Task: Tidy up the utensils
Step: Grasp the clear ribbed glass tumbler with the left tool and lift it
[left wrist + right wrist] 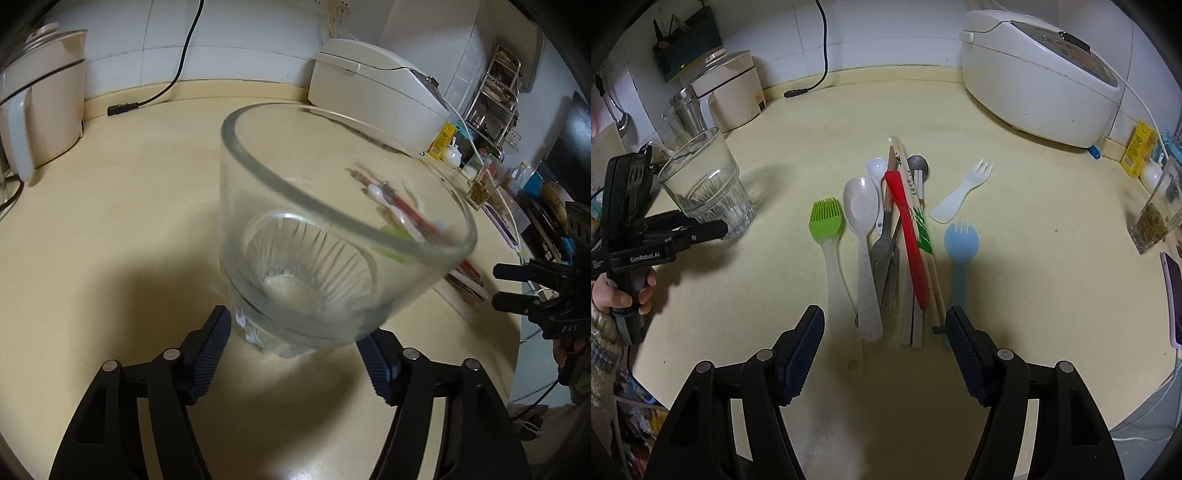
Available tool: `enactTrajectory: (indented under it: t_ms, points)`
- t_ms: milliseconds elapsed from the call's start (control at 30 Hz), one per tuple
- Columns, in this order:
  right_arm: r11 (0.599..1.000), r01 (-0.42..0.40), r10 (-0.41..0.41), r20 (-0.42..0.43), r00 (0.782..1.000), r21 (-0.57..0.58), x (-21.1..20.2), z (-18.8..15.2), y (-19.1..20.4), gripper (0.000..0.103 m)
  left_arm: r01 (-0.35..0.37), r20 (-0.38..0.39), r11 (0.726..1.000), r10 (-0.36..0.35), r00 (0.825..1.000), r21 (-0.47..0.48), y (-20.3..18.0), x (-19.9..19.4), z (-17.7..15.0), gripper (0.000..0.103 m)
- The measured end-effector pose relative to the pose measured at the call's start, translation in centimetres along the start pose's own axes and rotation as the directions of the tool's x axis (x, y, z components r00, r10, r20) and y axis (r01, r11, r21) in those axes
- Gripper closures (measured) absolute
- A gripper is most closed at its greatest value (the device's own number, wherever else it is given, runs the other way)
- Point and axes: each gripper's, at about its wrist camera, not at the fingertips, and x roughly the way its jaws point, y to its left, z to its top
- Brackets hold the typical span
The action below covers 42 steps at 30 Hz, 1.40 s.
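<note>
We count one glass (705, 184), gripped near its base by the left tongs (295, 347) and tilted on the desk (1034, 258). To its right lie one green brush (827, 221), two spoons (862, 214), one fork (886, 251), one red spatula (908, 236), chopsticks (923, 240) and two sporks (958, 236). The right tongs (884, 336) hang wide open and empty over the handles. A rice cooker (1041, 70) stands by the tiled wall.
</note>
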Motion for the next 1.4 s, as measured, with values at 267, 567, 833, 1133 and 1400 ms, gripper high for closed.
enactTrajectory:
  t_ms: [267, 567, 833, 1133, 1400]
  points:
    - [1.000, -0.012, 0.012, -0.008, 1.000, -0.018, 0.6, 0.2, 0.7, 0.035, -0.011, 0.017, 0.999, 0.010, 1.000, 0.033, -0.4, 0.6, 1.3, 0.020]
    - [1.000, -0.011, 0.011, -0.017, 1.000, -0.017, 1.0, 0.4, 0.5, 0.035, 0.067, -0.015, 0.998, -0.067, 0.998, -0.006, 0.1, 2.5, 2.3, 0.022]
    - [1.000, -0.015, 0.015, 0.013, 1.000, -0.010, 0.0, 0.4, -0.5, 0.036, 0.077, -0.036, 0.995, -0.075, 0.997, 0.061, -1.7, 1.8, 1.0, 0.030]
    - [1.000, -0.017, 0.017, 0.016, 1.000, 0.010, -0.4, -1.1, -2.1, 0.039, 0.083, -0.052, 0.989, -0.077, 0.996, 0.123, -4.9, 0.9, -1.1, 0.030]
    - [0.999, -0.009, 0.006, 0.050, 0.999, 0.053, -1.4, -1.7, -4.1, 0.039, 0.077, -0.050, 0.991, -0.072, 0.996, 0.108, -5.3, 1.1, -1.3, 0.030]
